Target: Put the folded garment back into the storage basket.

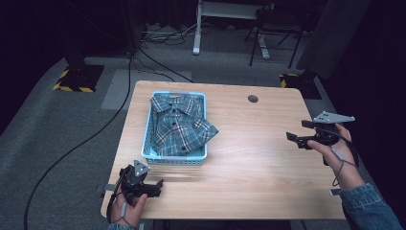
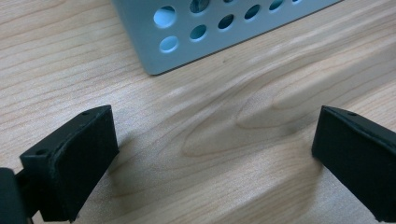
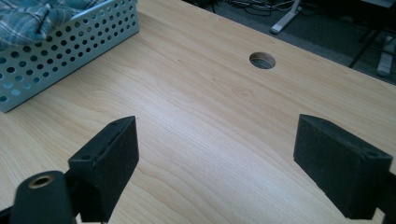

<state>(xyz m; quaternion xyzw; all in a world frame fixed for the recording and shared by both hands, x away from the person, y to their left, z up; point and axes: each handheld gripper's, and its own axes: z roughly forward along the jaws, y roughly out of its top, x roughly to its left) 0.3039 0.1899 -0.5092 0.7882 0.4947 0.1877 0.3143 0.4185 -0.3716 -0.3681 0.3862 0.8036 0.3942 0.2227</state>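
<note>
A folded blue plaid shirt (image 1: 179,127) lies in a light blue perforated basket (image 1: 174,160) on the wooden table (image 1: 253,158); one sleeve hangs over the basket's right rim. My left gripper (image 1: 155,186) is open near the table's front left corner, just in front of the basket's corner (image 2: 154,56), with nothing between its jaws. My right gripper (image 1: 294,139) is open at the table's right edge, held above the wood and pointing toward the basket (image 3: 60,51). The shirt (image 3: 32,16) shows over the basket's wall in the right gripper view.
A round cable hole (image 1: 253,98) sits in the table's far right part, also seen as the hole (image 3: 262,60) ahead of the right gripper. Cables (image 1: 95,129) run over the grey carpet, and a desk frame (image 1: 198,28) and chair legs stand behind the table.
</note>
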